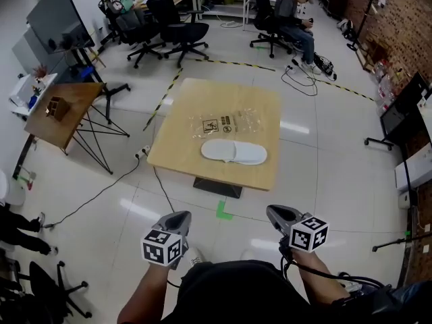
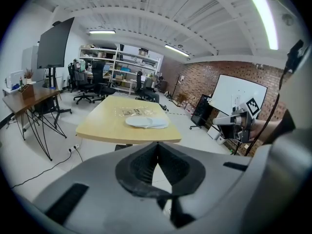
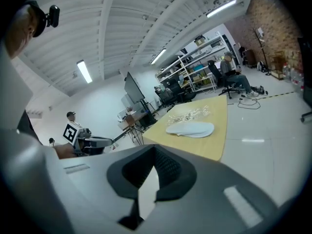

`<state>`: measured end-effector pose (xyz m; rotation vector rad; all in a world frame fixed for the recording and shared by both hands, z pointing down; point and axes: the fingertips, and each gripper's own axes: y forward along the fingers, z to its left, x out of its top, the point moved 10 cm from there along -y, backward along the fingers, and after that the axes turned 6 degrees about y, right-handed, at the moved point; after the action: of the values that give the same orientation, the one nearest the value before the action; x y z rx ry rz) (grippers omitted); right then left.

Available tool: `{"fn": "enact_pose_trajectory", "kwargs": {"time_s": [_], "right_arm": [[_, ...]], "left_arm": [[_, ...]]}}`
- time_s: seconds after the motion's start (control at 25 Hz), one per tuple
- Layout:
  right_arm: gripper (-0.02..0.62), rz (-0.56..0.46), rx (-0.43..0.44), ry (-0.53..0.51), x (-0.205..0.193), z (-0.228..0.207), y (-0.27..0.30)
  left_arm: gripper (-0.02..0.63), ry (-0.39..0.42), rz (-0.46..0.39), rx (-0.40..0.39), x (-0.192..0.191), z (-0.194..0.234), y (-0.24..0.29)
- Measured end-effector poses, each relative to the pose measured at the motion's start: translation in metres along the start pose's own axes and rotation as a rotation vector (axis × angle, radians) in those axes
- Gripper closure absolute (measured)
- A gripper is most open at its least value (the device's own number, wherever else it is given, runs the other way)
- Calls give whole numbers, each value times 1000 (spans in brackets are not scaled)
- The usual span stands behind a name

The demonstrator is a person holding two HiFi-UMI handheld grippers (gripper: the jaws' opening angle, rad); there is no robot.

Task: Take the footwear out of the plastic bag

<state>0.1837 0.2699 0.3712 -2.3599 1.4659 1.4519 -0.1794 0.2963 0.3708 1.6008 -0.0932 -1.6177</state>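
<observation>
A pair of white slippers (image 1: 234, 152) lies side by side on the wooden table (image 1: 177, 155), outside the clear plastic bag (image 1: 227, 123) that lies flat just behind them. The slippers (image 2: 146, 122) and bag (image 2: 132, 111) show far ahead in the left gripper view; the right gripper view has the slippers (image 3: 191, 128) and bag (image 3: 191, 114) too. My left gripper (image 1: 182, 219) and right gripper (image 1: 275, 215) are held back from the table over the floor. Both are shut and hold nothing.
Office chairs (image 1: 177, 29) and a seated person (image 1: 294, 15) are beyond the table. A small wooden side table (image 1: 64, 110) stands to the left, cables (image 1: 101, 194) run over the floor, and a brick wall (image 1: 398, 25) runs along the right.
</observation>
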Motion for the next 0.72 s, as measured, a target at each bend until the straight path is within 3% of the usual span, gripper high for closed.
{"fn": "enact_pose_trajectory", "kwargs": {"time_s": [0.52,0.72], "right_arm": [[595,-24,-81,-8,-3,32,8],[595,-64,-77,84,-2,26,4]], "left_arm": [[599,6,-15,-84,10,26,9],[600,21,-13,-111,12,21,12]]}}
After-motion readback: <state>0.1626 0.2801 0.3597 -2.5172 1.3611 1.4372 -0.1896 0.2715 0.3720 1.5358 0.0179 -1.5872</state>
